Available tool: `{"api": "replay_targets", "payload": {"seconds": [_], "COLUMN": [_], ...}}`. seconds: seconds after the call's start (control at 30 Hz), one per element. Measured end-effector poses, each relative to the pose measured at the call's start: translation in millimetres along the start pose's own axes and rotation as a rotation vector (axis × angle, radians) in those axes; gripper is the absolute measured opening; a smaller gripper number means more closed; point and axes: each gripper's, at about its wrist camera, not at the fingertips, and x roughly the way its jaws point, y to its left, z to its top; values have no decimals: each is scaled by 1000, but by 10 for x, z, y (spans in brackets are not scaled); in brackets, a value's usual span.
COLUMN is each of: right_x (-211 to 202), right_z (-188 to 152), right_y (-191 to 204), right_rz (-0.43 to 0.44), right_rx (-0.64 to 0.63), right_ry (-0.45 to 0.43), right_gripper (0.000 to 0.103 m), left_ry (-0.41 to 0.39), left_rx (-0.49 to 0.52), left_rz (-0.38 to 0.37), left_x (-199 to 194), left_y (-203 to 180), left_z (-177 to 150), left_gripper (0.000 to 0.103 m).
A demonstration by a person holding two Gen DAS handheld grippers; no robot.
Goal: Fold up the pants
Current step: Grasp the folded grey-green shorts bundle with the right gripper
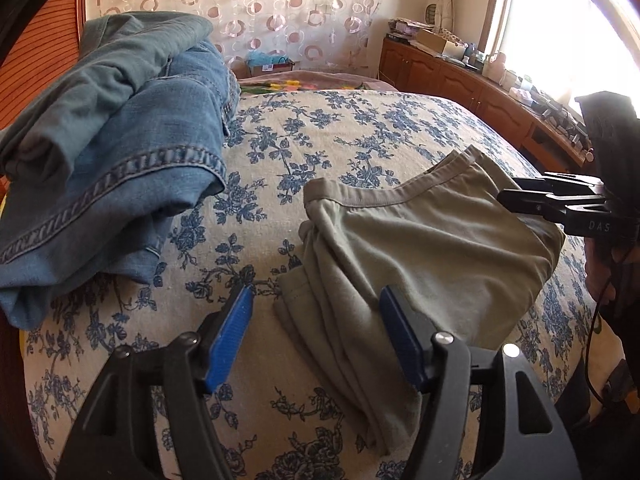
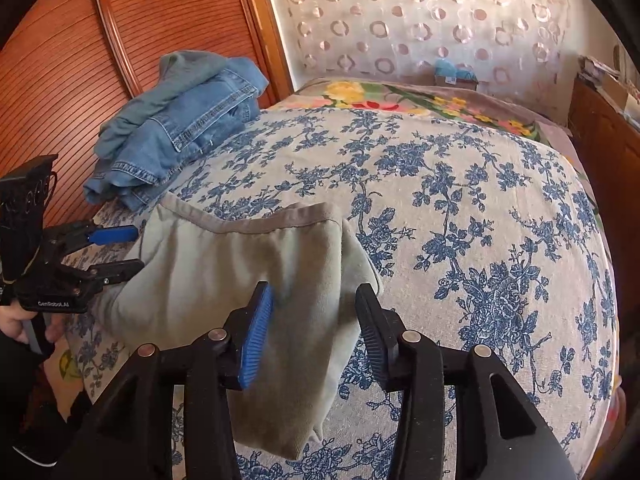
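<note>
Folded grey-green pants [image 1: 432,248] [image 2: 224,264] lie flat on the blue-flowered bedspread [image 1: 320,140] [image 2: 480,220], waistband toward the far side. My left gripper [image 1: 316,294] stands open over the pants' left folded edge, its blue pads clear of the cloth. In the right wrist view the left gripper [image 2: 140,249] sits at the pants' left side. My right gripper [image 2: 314,292] is open with the pants' right part lying between its jaws on the bed, not pinched. From the left wrist view the right gripper [image 1: 510,190] reaches in at the pants' right corner.
A pile of blue jeans and a teal garment [image 1: 120,152] [image 2: 180,128] sits at the bed's far left by the ribbed wooden panel [image 2: 60,60]. A wooden sideboard [image 1: 460,80] with clutter runs under the bright window. A hand [image 2: 16,324] holds the left gripper's handle.
</note>
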Motion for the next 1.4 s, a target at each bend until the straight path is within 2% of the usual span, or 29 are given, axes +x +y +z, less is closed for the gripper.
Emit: {"api": "replay_targets", "payload": {"seconds": [0.27, 0.57, 1.0, 1.07, 1.1, 1.17, 1.27, 1.33, 1.4], "right_x": [97, 108, 210, 212, 212, 218, 224, 207, 199], "right_z": [6, -17, 35, 31, 30, 29, 29, 21, 16], "right_y": [-33, -39, -97, -90, -83, -78, -49, -30, -26], "right_rz": [-11, -26, -30, -26, -19, 16, 52, 69, 71], "right_rx": [18, 28, 60, 56, 53, 53, 45, 30, 26], "right_ry": [9, 3, 22, 24, 25, 35, 49, 52, 50], "right_gripper": [50, 54, 55, 55, 53, 40, 26, 19, 16], "left_ry": [17, -9, -4, -6, -7, -9, -11, -15, -18], "left_rx": [-62, -110, -92, -91, -89, -85, -83, -84, -86], "left_rz": [40, 95, 65, 56, 53, 43, 22, 11, -4], "left_x": [83, 94, 97, 95, 92, 82, 82, 82, 86], "left_y": [14, -15, -10, -12, -17, -27, -32, -35, -34], "left_z": [3, -25, -9, -13, -17, -24, -23, -22, -19], "left_gripper": [66, 66, 66, 62, 61, 55, 47, 43, 37]}}
